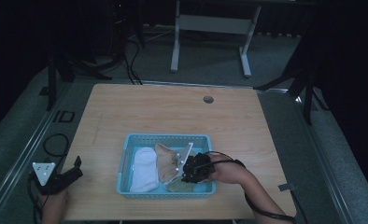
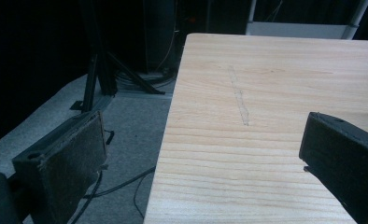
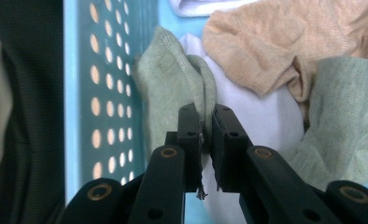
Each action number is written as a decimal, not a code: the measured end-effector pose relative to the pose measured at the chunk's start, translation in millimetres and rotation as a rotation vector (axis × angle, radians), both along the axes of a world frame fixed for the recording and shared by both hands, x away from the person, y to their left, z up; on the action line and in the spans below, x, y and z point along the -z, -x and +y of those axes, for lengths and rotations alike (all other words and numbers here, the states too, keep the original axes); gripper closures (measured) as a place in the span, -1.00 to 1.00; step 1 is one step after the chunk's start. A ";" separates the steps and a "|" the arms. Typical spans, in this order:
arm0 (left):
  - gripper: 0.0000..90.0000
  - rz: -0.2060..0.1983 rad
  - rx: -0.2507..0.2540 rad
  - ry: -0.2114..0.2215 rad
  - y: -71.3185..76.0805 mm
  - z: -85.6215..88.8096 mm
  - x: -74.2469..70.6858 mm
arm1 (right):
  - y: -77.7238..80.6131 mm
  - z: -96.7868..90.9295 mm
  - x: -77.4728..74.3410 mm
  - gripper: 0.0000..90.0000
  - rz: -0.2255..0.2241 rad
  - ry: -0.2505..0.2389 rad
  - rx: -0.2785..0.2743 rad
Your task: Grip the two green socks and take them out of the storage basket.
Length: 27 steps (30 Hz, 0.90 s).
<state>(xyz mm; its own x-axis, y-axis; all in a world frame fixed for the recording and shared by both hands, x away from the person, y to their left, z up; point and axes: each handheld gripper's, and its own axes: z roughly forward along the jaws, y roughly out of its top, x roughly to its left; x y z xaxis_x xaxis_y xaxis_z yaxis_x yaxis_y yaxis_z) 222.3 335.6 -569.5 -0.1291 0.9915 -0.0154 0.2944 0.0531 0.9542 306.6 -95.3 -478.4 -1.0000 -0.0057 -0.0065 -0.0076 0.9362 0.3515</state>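
Pinching a green sock (image 3: 173,88), right fingers (image 3: 191,135) clamp inside basket (image 3: 81,93).

A wooden table (image 1: 173,112) carries a round grommet hole (image 1: 208,99) near its far edge and a faint pencil-like streak (image 2: 240,100) on its left part. Beyond it stands a white desk frame (image 1: 210,28) on grey carpet (image 1: 205,65), with black stand legs (image 2: 102,70) and what seem to be loose cables (image 1: 131,65).

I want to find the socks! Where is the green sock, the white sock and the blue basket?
green sock (image 3: 173,70), right gripper view, on the fold above the pinching jaws.
white sock (image 1: 144,170), high view, on its middle.
blue basket (image 1: 166,137), high view, on its far rim.
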 end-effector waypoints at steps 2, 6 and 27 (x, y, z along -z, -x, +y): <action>-0.99 0.000 -0.001 0.000 0.0 0.0 0.0 | -0.8 -0.1 -4.0 0.84 -0.003 -0.009 0.001; -0.99 0.002 -0.001 -0.001 0.1 0.1 0.0 | 0.6 -0.1 -13.3 0.84 -0.021 -0.019 -0.007; -0.99 0.003 -0.004 0.000 -0.1 0.3 -0.1 | -1.2 -6.8 -57.6 0.85 -0.090 -0.057 -0.008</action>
<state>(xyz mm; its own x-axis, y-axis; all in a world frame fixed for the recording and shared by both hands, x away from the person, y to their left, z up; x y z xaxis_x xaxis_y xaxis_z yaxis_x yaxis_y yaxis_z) 222.4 335.8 -569.4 -0.1332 0.9910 -0.0151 0.2971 0.0544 0.9533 307.8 -102.1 -420.8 -0.9952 -0.0104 -0.0969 -0.0486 0.9146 0.4014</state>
